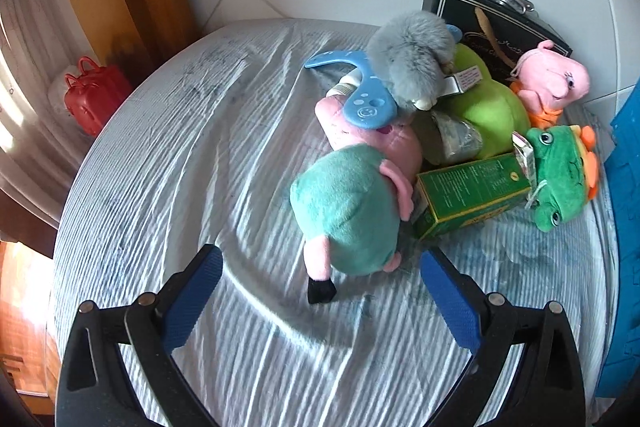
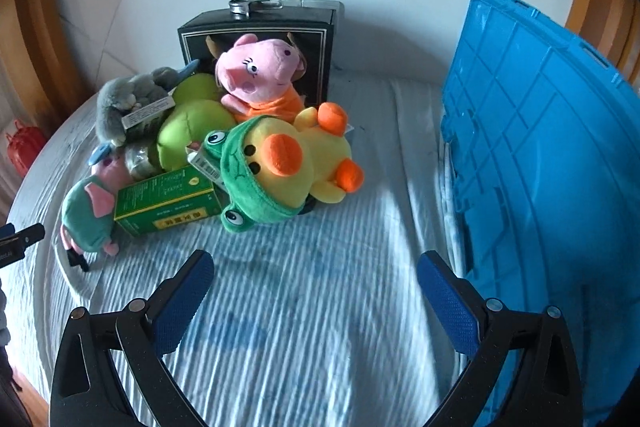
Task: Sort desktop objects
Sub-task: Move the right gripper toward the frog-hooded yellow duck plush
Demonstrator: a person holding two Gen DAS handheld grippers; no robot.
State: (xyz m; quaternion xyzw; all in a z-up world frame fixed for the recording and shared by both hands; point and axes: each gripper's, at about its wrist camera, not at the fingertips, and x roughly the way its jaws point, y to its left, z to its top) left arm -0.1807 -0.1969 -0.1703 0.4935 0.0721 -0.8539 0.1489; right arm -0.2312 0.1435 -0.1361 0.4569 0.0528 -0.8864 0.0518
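Note:
A heap of toys lies on the striped cloth. Nearest my left gripper (image 1: 320,263) is a pink pig plush in a teal shirt (image 1: 352,211), just beyond the open fingertips. A green carton (image 1: 468,195) leans beside it, then a yellow duck plush in a green frog hood (image 1: 560,175). Behind are a lime plush (image 1: 484,107), a grey furry plush (image 1: 412,59), a blue plastic toy (image 1: 360,95) and a pink pig in orange (image 1: 552,79). My right gripper (image 2: 316,267) stands open over bare cloth, short of the duck (image 2: 288,167) and carton (image 2: 168,199).
A black box with a metal flask (image 2: 260,27) stands against the tiled wall behind the heap. A blue plastic crate (image 2: 540,187) stands at the right, close to my right finger. A red bag (image 1: 94,95) sits off the table at the left.

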